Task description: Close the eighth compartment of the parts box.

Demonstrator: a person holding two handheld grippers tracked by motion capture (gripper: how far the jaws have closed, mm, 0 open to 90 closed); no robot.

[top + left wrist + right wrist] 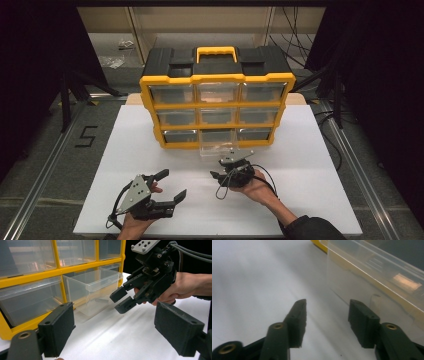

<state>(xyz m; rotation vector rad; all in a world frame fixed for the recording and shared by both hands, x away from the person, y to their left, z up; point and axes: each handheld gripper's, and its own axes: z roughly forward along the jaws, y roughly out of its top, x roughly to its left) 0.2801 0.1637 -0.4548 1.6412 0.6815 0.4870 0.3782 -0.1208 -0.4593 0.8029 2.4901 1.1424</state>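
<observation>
Both grippers, left (173, 186) and right (121, 300), hover with fingers released, empty, near the pulled-out drawer (93, 288) on the counter (310, 170).

Clear glossy plastic drawer (92, 287) pulled from the yellow smooth plastic cabinet (217, 78); matt black tongs (327, 322) over the matt white table (150, 150)

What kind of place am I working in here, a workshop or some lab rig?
Likely a lab recording rig: a white table boxed in by black curtains, loose cables behind, and a yellow drawer organizer staged as the work piece.
</observation>
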